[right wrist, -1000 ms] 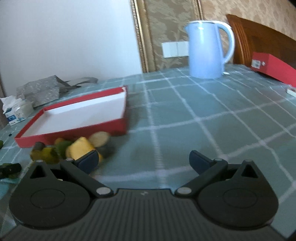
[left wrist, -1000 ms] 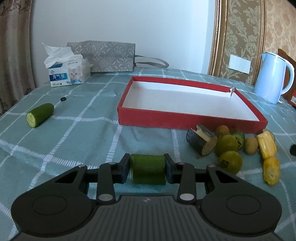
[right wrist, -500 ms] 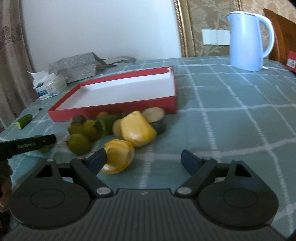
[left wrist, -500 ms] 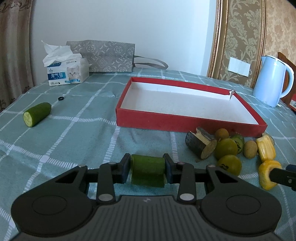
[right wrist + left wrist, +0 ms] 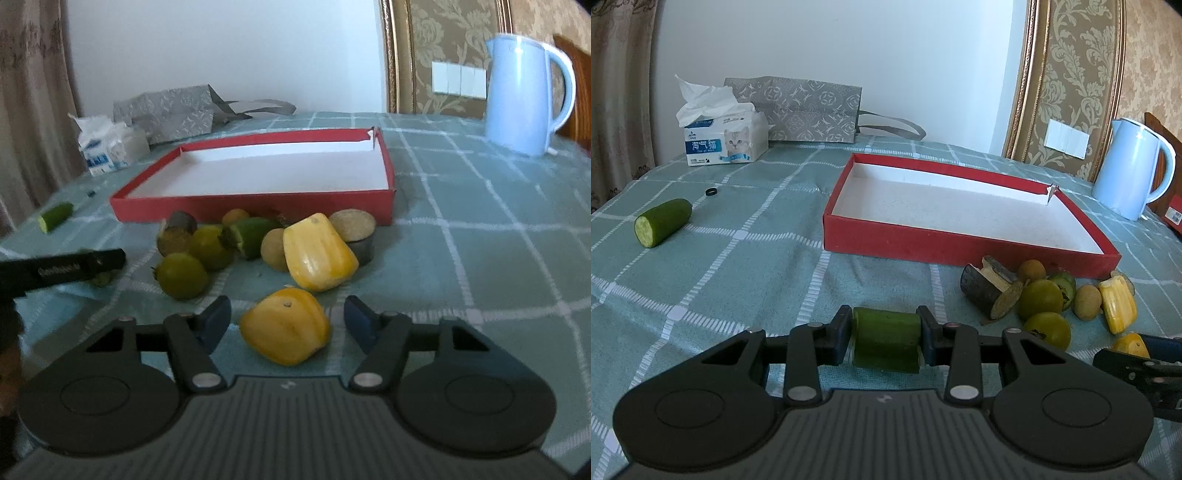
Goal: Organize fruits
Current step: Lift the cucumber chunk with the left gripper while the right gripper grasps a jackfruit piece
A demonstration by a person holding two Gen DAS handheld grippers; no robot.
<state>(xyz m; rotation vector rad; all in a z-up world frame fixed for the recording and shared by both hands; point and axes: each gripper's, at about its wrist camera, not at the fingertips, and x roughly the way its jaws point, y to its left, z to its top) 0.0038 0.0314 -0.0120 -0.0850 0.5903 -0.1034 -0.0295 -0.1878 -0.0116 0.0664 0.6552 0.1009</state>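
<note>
Step in hand, as judged: fruit pieces are being collected for the red tray (image 5: pixel 960 246), which holds nothing yet. One piece is already gripped; a second pickup is being lined up.

Far left of the table, a cut cucumber piece (image 5: pixel 662 221) lies alone on the checked cloth (image 5: pixel 746 266), well apart from the tray, with a tissue box (image 5: pixel 724 138) and a grey bag (image 5: pixel 798 107) behind it.

Left gripper (image 5: pixel 886 336): its fingers are clamped on a short cucumber section (image 5: pixel 886 338), pressing on its two ends, with the piece crosswise. It is held level and low, short of the tray's near wall and pointing roughly at the tray's left half. Whether the section is clear of the cloth cannot be told. Next move calls for a lift above the wall, a short advance, and release over the white floor.

Centre right: the remaining pile sits against the tray's near wall, comprising green round fruits (image 5: pixel 181 275), a dark stub (image 5: pixel 991 291), and a large yellow piece (image 5: pixel 317 258).

Right gripper (image 5: pixel 287 323): its fingers stand apart, one on each side of the nearer yellow piece (image 5: pixel 286 325), with a gap visible on both sides. It is level, low, and aimed towards the tray. Next move calls for closing squarely; the piece looks rounded and may slip or roll if pinched off-centre.

A blue kettle (image 5: pixel 517 96) stands far right, clear of the work.
</note>
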